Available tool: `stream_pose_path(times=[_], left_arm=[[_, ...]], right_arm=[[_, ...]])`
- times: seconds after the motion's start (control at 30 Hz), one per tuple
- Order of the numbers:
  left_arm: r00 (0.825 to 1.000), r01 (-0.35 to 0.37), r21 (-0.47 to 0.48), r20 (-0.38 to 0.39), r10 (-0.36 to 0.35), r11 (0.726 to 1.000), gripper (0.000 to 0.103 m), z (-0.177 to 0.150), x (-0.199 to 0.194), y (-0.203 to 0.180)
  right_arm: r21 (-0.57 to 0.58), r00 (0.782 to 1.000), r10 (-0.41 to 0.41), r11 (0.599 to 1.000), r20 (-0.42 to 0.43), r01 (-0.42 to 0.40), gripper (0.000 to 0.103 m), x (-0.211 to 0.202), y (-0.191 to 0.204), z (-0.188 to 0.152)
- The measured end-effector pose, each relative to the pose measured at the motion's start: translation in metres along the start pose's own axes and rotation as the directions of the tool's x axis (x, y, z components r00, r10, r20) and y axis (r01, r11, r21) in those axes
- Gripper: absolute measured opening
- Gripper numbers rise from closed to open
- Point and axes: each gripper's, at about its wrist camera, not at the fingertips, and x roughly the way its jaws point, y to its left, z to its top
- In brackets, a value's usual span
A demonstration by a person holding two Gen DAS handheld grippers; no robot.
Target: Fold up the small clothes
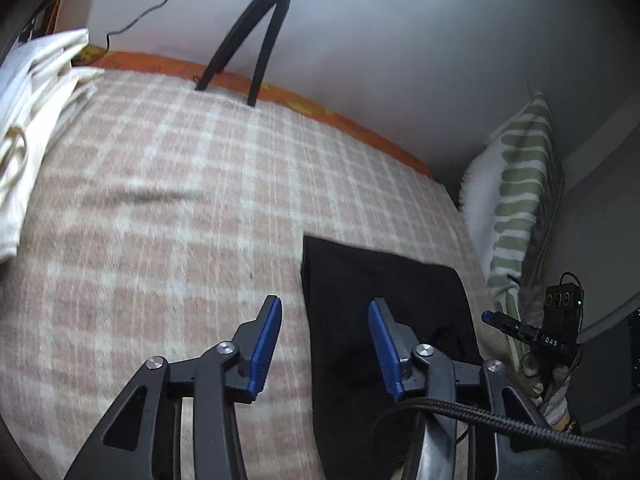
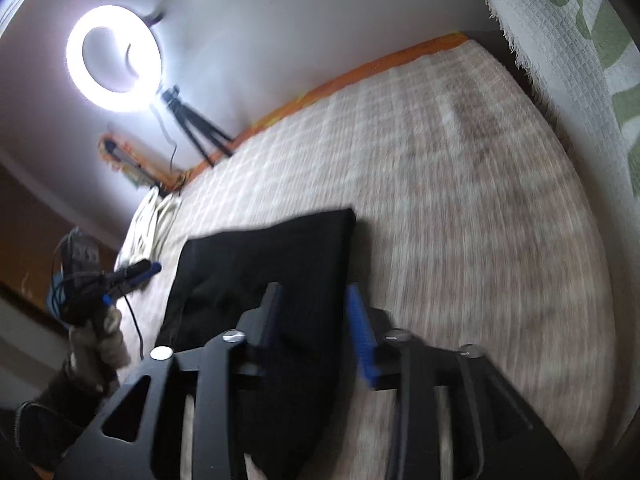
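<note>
A black garment [image 1: 384,304] lies flat and folded on the checked bed cover [image 1: 168,200]. In the left wrist view my left gripper [image 1: 325,308] hangs open above the garment's left edge, nothing between its blue pads. My right gripper [image 1: 490,317] shows at the far right, beyond the cloth. In the right wrist view the same black garment [image 2: 272,256] lies under my right gripper [image 2: 314,294], whose jaws stand apart over the cloth's right edge, holding nothing. My left gripper [image 2: 154,267] shows at the left, held by a gloved hand [image 2: 100,340].
A pile of cream clothes [image 1: 36,92] lies at the bed's far left. A black tripod [image 1: 256,36] with a ring light [image 2: 114,54] stands at the wall. A green and white striped pillow [image 1: 516,200] leans at the right. An orange sheet [image 1: 320,112] edges the bed.
</note>
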Motion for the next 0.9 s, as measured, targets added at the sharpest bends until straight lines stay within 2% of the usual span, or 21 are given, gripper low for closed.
stream_pose_path(times=[0.13, 0.27, 0.37, 0.67, 0.9], left_arm=[[0.995, 0.039, -0.058, -0.088, -0.044, 0.998, 0.052, -0.02, 0.008, 0.002], [0.988, 0.067, -0.158, -0.126, -0.087, 0.985, 0.053, -0.035, 0.011, 0.009], [0.985, 0.073, -0.192, -0.141, -0.101, 0.979, 0.054, -0.049, 0.009, 0.012], [0.978, 0.122, -0.256, -0.132, -0.159, 0.959, 0.056, -0.077, 0.004, 0.01], [0.972, 0.154, -0.235, -0.138, -0.19, 0.96, 0.051, -0.079, 0.013, -0.003]], right_arm=[[0.046, 0.998, 0.058, 0.997, -0.037, -0.056, 0.038, -0.001, -0.003, -0.018], [0.063, 0.996, 0.06, 0.996, -0.065, -0.056, 0.041, 0.007, -0.006, -0.028], [0.083, 0.995, 0.074, 0.994, -0.067, -0.069, 0.041, 0.013, -0.011, -0.028], [0.149, 0.981, 0.183, 0.974, -0.061, -0.172, 0.041, 0.031, -0.025, -0.01], [0.15, 0.972, 0.226, 0.965, -0.067, -0.214, 0.041, 0.055, -0.015, 0.007]])
